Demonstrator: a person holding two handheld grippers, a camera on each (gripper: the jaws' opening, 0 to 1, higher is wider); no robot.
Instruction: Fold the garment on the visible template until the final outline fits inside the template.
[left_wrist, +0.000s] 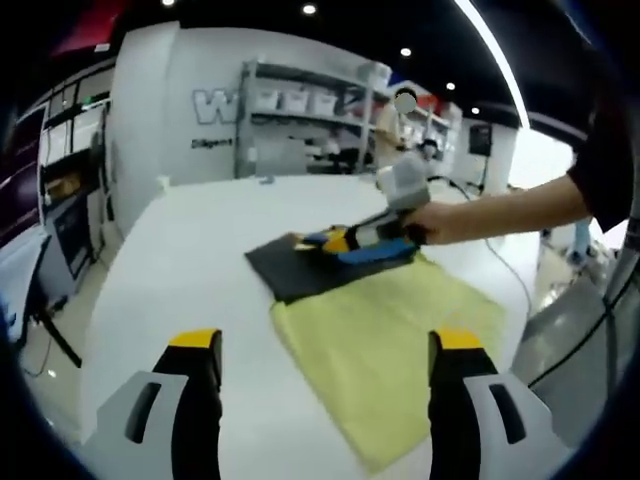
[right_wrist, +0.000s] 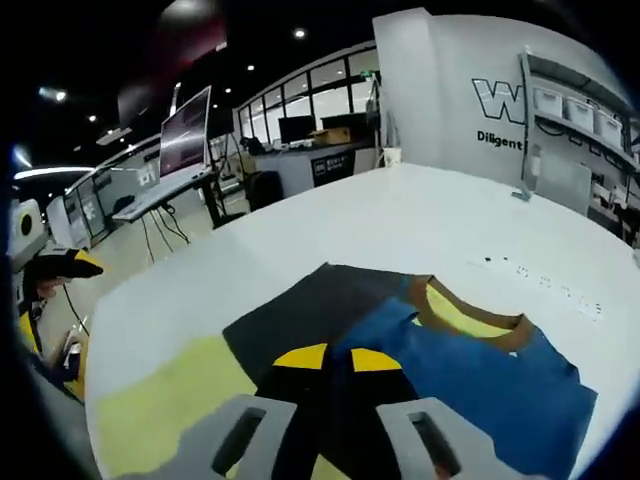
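We've got the garment (left_wrist: 385, 340) spread on the white table (left_wrist: 190, 260), yellow body at 6 o'clock of the black template (left_wrist: 290, 265) and overlapping its near edge. Blue sleeve/shoulder part (right_wrist: 490, 375) with the brown collar (right_wrist: 470, 325) sits on the template.

Right gripper (right_wrist: 333, 360): jaws nearly together, tips down on the blue fabric at the template. Looks like a pinch on the garment, but we can't confirm cloth is actually between the tips. In the left gripper view we see it at 1 o'clock (left_wrist: 345, 240), held by a hand (left_wrist: 440, 222).

Left gripper (left_wrist: 328, 350): jaws wide apart, holding nothing, hovering over the near end of the yellow body.

Risks, as we judge them:
- Pinching the template along with the cloth drags or lifts it and the reference moves.
- A single-layer or shallow pinch lets the fabric slip mid-fold, leaving a skewed edge.
- Yellow body far outsizes the template; one uneven fold leaves overhang at 6 o'clock.
- Far-side table edge is near; pulling that way could slide cloth off.

Containers: white bins (left_wrist: 295, 100) on the shelving (left_wrist: 300, 120) at 12 o'clock; contents not readable.
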